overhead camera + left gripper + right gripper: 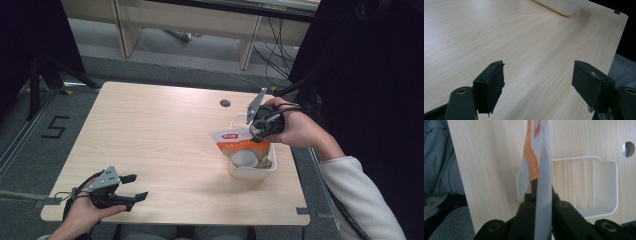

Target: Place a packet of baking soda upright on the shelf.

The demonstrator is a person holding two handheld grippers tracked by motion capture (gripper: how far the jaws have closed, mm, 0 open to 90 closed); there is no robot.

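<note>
Right gripper point(257, 131) jaws clamped on top edge of snack pouch point(243, 148), pouch standing in white basket point(252, 172) near surface's right edge. Left gripper point(136, 187) jaws apart, resting near front-left corner; wide bare surface point(160, 135) between.

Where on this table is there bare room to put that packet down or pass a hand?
The table is bare wood from the white bin leftward to its left edge, and between the open left gripper and the far edge. It is crowded at the right: the right gripper holds the pouch in the bin.
</note>
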